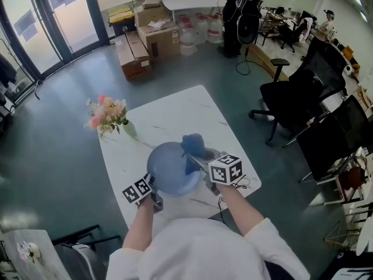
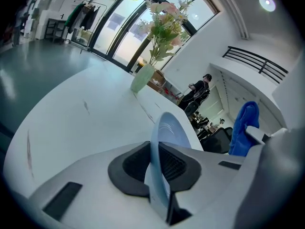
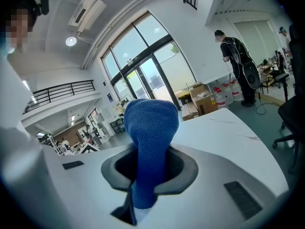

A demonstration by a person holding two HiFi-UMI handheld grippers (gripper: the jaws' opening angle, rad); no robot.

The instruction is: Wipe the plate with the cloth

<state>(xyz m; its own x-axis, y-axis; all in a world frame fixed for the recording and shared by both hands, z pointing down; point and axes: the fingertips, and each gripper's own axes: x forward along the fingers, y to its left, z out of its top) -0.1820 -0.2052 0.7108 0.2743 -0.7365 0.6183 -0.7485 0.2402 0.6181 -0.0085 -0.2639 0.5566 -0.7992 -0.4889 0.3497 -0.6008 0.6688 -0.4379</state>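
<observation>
Plate in left claw, blue cloth in right claw, above white table

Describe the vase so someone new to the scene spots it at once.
Find the white table mid-room. At its far left edge stands a pale green vase of pink flowers. Unlike the blue plate and cloth, it stands alone, untouched.

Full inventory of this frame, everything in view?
plate: 1, light blue, over table's near end, rim in left gripper
cloth: 1, blue, by plate's far edge, in right gripper
table: 1, white marbled, centre
vase: 1, pale green with pink flowers, table's left edge
boxes: several, brown, floor beyond table
chairs: several, black, right side
person: 1, dark clothes, far end of room
left gripper: 1, white, shut on plate's rim
right gripper: 1, white, shut on cloth
</observation>
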